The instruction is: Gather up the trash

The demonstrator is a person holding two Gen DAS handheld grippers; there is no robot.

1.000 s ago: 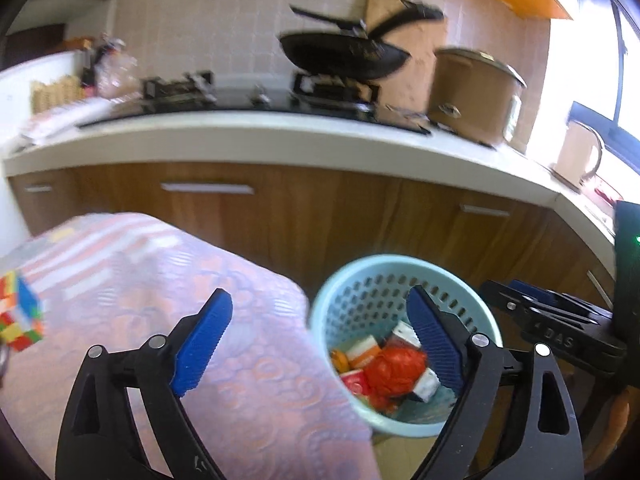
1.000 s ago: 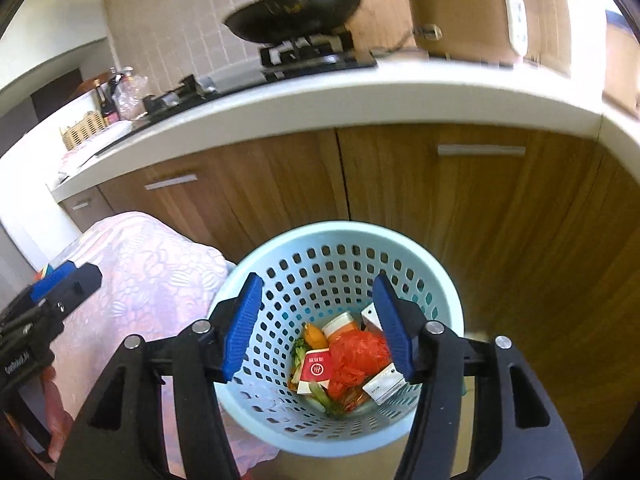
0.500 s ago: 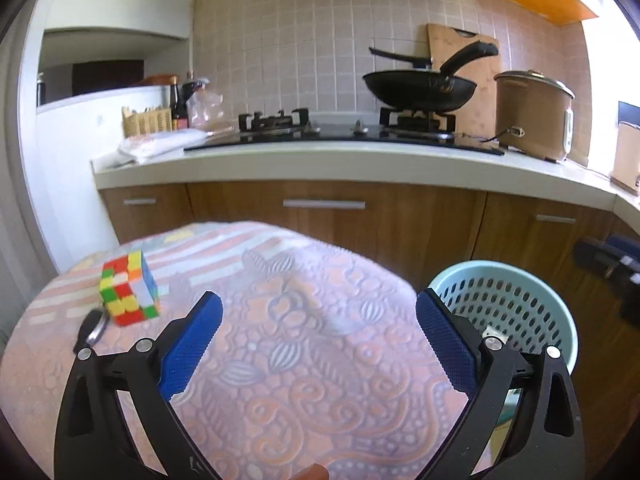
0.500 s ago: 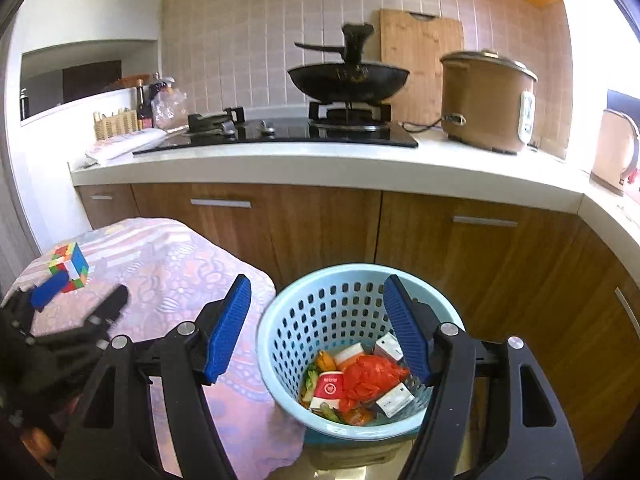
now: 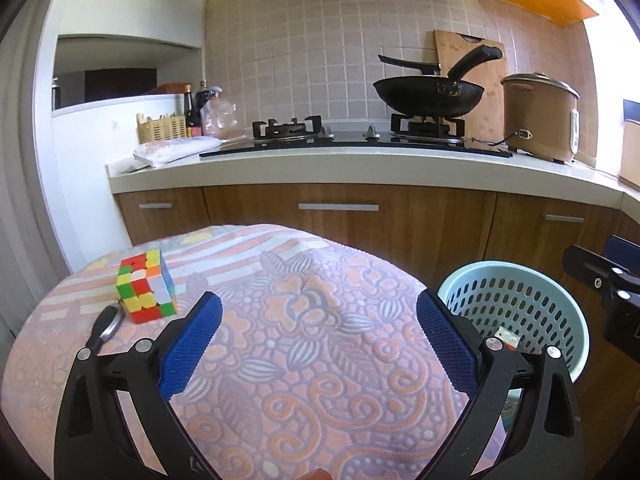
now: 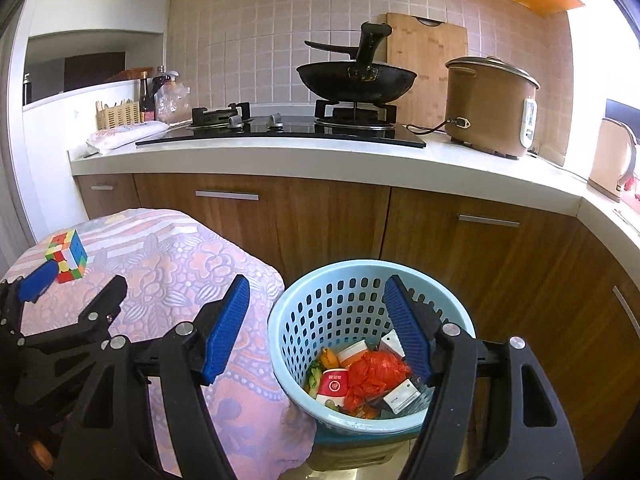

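Pale blue, the basket [image 6: 372,344] stands on the floor beside the cloth-covered tabletop [image 5: 312,344], already holding the trash [image 6: 372,376]: red wrapper, cartons, peel. We hold the left gripper [image 5: 318,344] and right gripper [image 6: 318,336] with fingers spread and empty. Only a puzzle cube [image 5: 146,286] and a key fob [image 5: 106,322] remain; collecting looks finished, so next we check for leftovers.

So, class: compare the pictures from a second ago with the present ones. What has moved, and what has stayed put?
The left tongs swung from above the blue basket back over the patterned tablecloth, now facing the puzzle cube. The right tongs rose and levelled, still aimed at the basket. Both stayed open and empty. Nothing was gripped or released. The trash in the basket and the cube appear unmoved.
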